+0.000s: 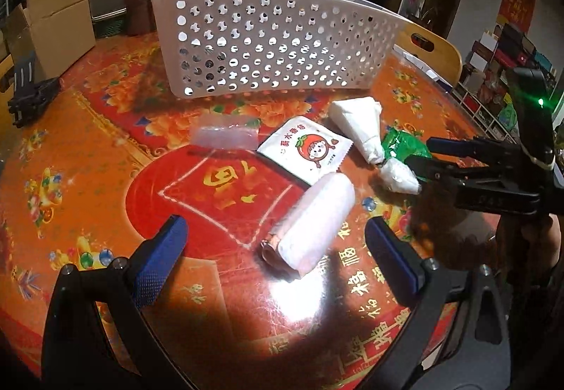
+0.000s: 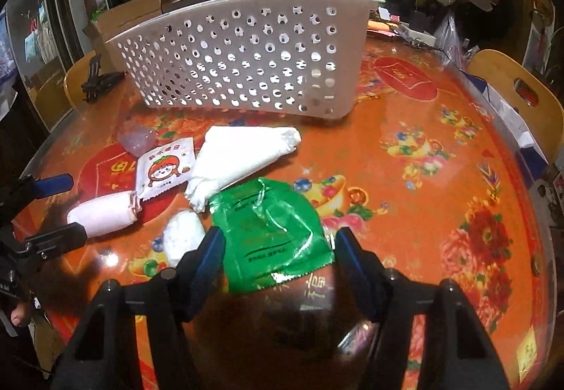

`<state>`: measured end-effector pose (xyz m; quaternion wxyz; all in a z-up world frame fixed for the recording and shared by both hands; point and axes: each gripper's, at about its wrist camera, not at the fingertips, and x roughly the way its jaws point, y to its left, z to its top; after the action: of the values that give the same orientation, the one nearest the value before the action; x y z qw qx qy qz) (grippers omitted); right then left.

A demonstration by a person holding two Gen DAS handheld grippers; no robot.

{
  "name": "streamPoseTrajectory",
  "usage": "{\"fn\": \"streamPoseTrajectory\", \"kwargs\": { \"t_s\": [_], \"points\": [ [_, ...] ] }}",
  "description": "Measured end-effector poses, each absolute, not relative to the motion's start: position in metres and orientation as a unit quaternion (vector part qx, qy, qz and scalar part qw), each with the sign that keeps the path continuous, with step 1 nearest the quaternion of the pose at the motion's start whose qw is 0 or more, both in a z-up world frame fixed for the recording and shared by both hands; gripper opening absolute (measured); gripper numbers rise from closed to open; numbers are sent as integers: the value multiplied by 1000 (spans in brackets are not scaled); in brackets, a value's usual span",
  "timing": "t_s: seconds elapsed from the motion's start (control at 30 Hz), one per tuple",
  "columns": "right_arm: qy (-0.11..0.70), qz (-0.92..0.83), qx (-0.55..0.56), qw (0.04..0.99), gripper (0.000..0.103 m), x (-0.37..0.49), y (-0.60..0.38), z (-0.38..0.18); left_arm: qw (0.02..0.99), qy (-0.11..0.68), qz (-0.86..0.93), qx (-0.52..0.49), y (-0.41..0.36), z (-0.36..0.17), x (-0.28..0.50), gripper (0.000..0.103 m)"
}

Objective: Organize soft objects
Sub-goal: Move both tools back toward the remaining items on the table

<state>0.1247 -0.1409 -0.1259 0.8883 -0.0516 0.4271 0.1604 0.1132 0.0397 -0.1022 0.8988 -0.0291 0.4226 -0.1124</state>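
While both grippers (image 1: 275,242) (image 2: 280,249) gape empty, six soft items lie before one basket (image 1: 268,37)

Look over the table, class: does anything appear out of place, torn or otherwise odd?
Nothing looks spilled or torn. The soft items lie loose on the table outside the white basket, and the green packet is crumpled between the right gripper's open fingers.

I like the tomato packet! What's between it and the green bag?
A folded white cloth lies between the tomato packet and the green bag, clearest in the right wrist view.
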Motion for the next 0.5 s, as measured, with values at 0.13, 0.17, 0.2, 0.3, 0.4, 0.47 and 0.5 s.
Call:
{"fn": "streamPoseTrajectory", "kwargs": {
  "t_s": [0.13, 0.17, 0.2, 0.3, 0.4, 0.47, 0.5],
  "points": [
    [427, 160, -66, 887, 64, 128, -136, -127, 897, 425, -115, -29, 40, -106, 117, 100],
    [426, 160, -71, 887, 64, 129, -135, -127, 897, 425, -116, -29, 39, -106, 116, 100],
    [426, 161, -76, 887, 64, 129, -134, -127, 897, 426, -117, -29, 39, -106, 117, 100],
    [426, 163, -82, 886, 64, 129, -132, -127, 897, 426, -117, -31, 40, -107, 118, 100],
    [425, 163, -88, 886, 63, 129, -130, -127, 896, 426, -118, -34, 40, -109, 119, 100],
    [425, 161, -94, 886, 63, 128, -129, -128, 896, 427, -119, -37, 41, -110, 119, 100],
    [425, 161, -95, 886, 63, 128, -128, -128, 896, 427, -119, -37, 41, -110, 119, 100]
  ]
}}
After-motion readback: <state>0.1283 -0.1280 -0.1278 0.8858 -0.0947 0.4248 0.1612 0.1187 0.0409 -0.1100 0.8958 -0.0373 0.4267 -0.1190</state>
